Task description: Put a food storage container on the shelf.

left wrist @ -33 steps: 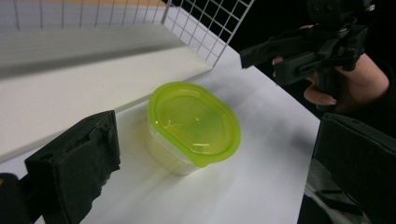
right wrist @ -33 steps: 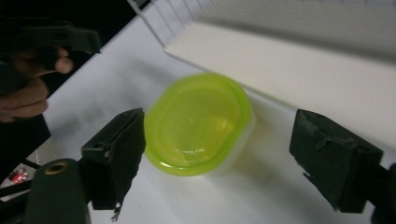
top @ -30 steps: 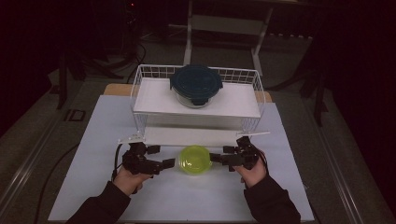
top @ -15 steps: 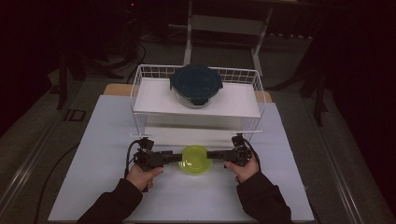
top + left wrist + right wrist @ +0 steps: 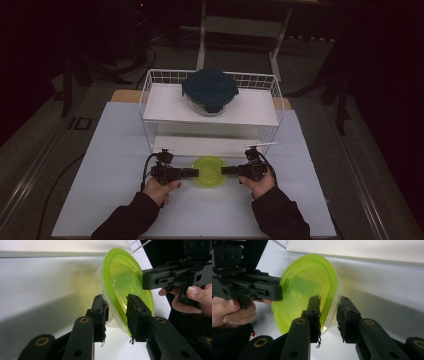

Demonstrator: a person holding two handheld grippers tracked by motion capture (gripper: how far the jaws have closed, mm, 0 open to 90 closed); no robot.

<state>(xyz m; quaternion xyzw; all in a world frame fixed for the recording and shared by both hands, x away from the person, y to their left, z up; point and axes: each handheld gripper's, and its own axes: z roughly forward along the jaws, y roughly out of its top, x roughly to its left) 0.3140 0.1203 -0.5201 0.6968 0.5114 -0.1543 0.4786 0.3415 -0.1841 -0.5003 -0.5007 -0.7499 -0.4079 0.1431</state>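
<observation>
**Both grippers closing on the rim of the green-lidded container**

The left gripper (image 5: 116, 312) has its two black jaws set either side of the near edge of the yellow-green lidded container (image 5: 125, 287). One pad lies over the lid and the other under the clear wall below it. The jaws have just been closing, and the lid's rim sits between them, with the pads at or on the plastic. In the high view this gripper (image 5: 192, 173) lies level and points across at the container (image 5: 210, 171) from its left side.

The right gripper (image 5: 329, 315) mirrors this from the opposite side. One jaw lies on the green lid (image 5: 304, 290), the other outside the clear wall, with the rim between them. Its jaws too have just been closing; the outer pad looks a shade off the wall, so a firm clamp cannot be told for certain. In the high view it (image 5: 226, 170) points in from the container's right.

The container thus sits straight between the two sets of jaw tips, on the white tabletop (image 5: 110, 150). Each gripper is held in a hand with a dark sleeve.

Beyond the container, away from the hands, stands a white wire rack (image 5: 150, 100) with a shelf. On the shelf rests a round glass dish with a dark blue lid (image 5: 210, 90).
</observation>
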